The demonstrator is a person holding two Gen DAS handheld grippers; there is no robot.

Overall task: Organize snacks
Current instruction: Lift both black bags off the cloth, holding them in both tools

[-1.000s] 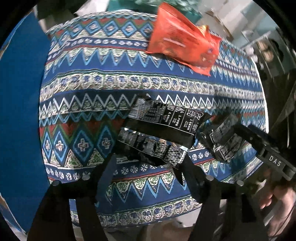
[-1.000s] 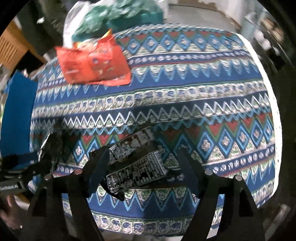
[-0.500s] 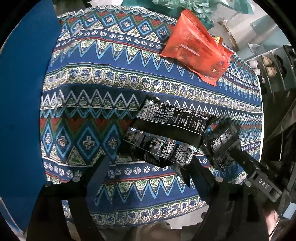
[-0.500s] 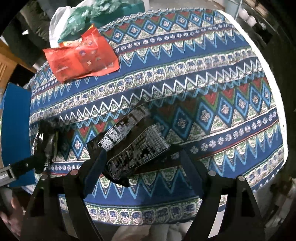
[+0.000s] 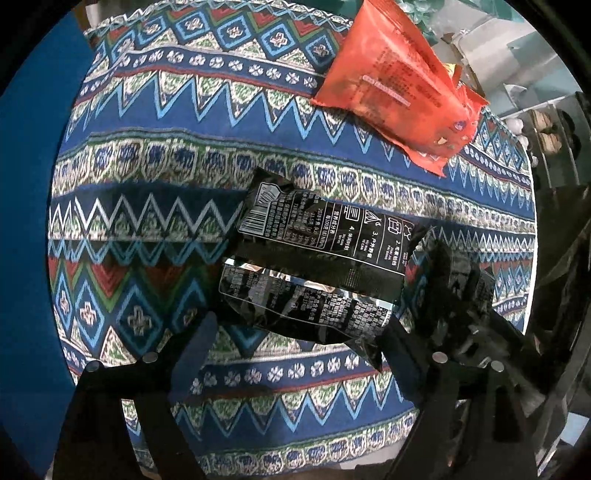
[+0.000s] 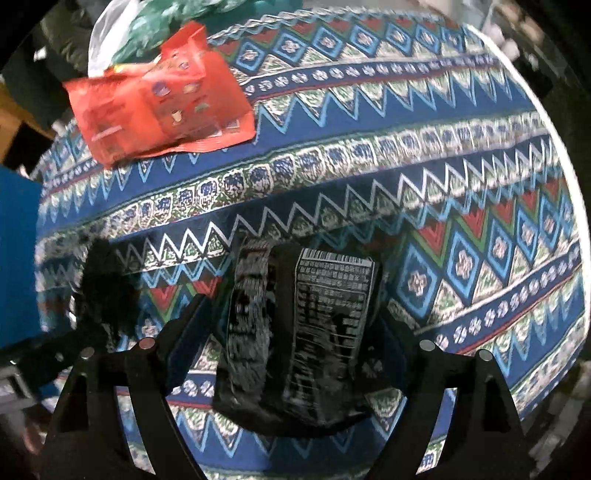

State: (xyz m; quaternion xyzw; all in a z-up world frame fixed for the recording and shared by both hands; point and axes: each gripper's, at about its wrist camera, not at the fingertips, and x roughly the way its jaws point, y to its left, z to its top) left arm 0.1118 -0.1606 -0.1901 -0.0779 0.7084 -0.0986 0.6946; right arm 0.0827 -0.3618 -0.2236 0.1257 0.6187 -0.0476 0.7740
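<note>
Two glossy black foil snack packets with white print lay touching each other on the round tabletop [image 5: 155, 173] under its blue, zigzag-patterned cloth, the upper black packet [image 5: 325, 236] overlapping the long edge of the lower black packet [image 5: 303, 314]. Farther back, near the rim, an orange-red plastic snack bag [image 5: 395, 88] rested flat, well apart from the black pair. The left tool [image 5: 295, 343] pointed steeply down with its jaws spread wide, having just been opening; the lower packet's near end lay between them, and no pad pressed on it. The right tool [image 6: 291, 328] likewise stood wide after opening further, straddling the two black packets in its own view, which was blurred, so contact could not be told. A crumpled green and white plastic bag [image 6: 147, 22] sat beyond the red one.
</note>
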